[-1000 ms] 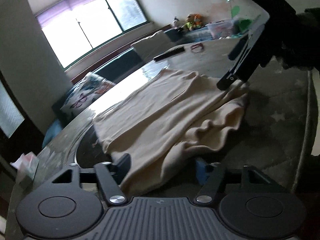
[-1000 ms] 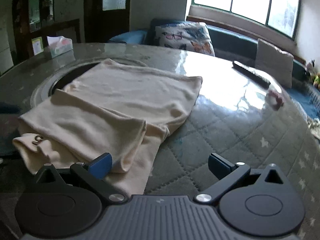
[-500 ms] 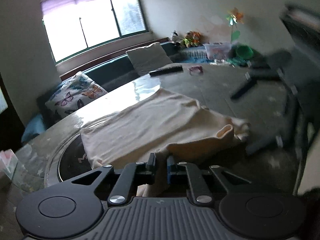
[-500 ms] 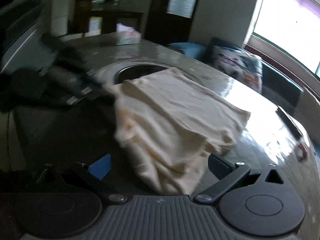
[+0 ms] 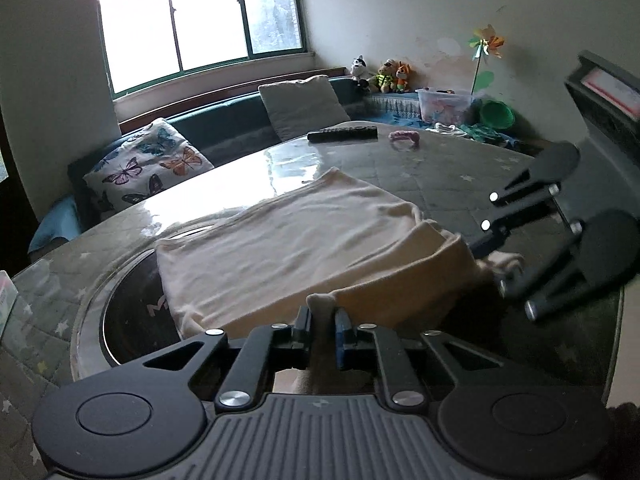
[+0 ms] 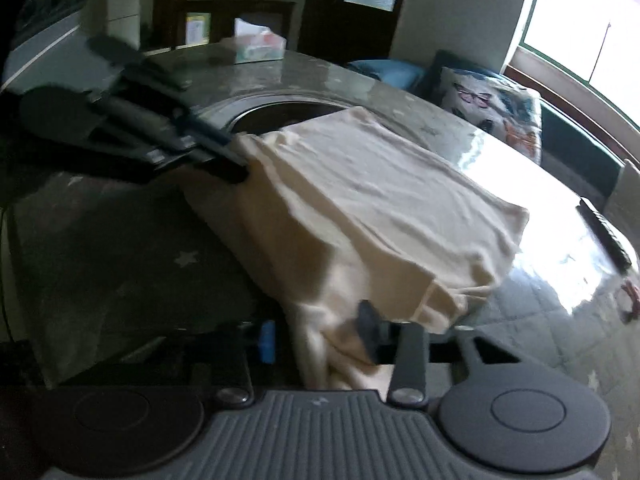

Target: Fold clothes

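Note:
A cream garment [image 5: 288, 244] lies half folded on the round glass-topped table [image 5: 440, 168]. My left gripper [image 5: 322, 320] is shut on its near edge and holds that edge lifted. My right gripper [image 6: 320, 336] is closing around the other corner of the garment [image 6: 384, 216]; a gap remains between the fingers with the cloth bunched in it. The right gripper also shows in the left wrist view [image 5: 492, 256] at the cloth's right end. The left gripper shows in the right wrist view [image 6: 236, 160] at the cloth's far left corner.
A black remote [image 5: 342, 135] and a pink hair tie [image 5: 405, 138] lie at the table's far side. A dark round inset [image 5: 132, 320] sits in the table under the garment. A tissue box [image 6: 260, 46] stands at the far edge. Cushions [image 5: 148, 164] line the window bench.
Both grippers came to the garment's near edge. The left one shut on the cloth and lifted it. The right one swung in and narrowed around the other corner.

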### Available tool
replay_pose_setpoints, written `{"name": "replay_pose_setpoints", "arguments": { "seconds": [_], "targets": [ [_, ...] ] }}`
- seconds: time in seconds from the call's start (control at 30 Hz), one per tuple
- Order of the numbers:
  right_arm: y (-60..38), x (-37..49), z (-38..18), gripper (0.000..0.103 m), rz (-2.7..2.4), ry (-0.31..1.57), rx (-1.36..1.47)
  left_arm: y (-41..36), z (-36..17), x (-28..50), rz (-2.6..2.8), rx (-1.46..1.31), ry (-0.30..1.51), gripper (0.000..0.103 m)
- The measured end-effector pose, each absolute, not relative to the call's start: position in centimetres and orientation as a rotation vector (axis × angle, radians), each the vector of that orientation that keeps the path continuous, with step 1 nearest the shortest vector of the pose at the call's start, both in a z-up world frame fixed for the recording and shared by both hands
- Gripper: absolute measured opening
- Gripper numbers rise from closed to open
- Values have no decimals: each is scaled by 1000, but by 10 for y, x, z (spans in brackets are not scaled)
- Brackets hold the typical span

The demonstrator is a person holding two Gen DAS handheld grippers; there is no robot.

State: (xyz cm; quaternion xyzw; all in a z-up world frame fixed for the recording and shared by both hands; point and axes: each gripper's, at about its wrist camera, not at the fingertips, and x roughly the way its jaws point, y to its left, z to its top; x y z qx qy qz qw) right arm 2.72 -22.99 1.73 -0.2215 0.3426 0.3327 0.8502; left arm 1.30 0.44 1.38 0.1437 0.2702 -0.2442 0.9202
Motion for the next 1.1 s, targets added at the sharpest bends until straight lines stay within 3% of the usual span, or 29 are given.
{"name": "replay_pose_setpoints", "arguments": {
  "seconds": [0.1, 0.17, 0.43, 0.5, 0.57, 0.67, 1.1],
  "targets": [
    [-236, 32, 21, 16, 693, 725, -418, 6, 12, 4, -498, 312, 553, 24],
    [-236, 34, 22, 13, 690, 718, -406, 7, 10, -4, -488, 341, 545, 43],
    [-240, 40, 32, 9, 649, 687, -338, 13, -9, -26, -452, 486, 535, 45],
    [-241, 40, 33, 9, 642, 681, -325, 15, -12, -26, -442, 504, 532, 43],
    [-241, 38, 33, 8, 632, 675, -311, 17, -16, -26, -434, 519, 531, 23],
    [-242, 33, 34, 8, 617, 660, -301, 20, -11, -31, -443, 511, 513, 12],
    [-277, -42, 81, 7, 663, 582, -244, 21, 57, -102, -479, 416, 416, 9]
  ]
}}
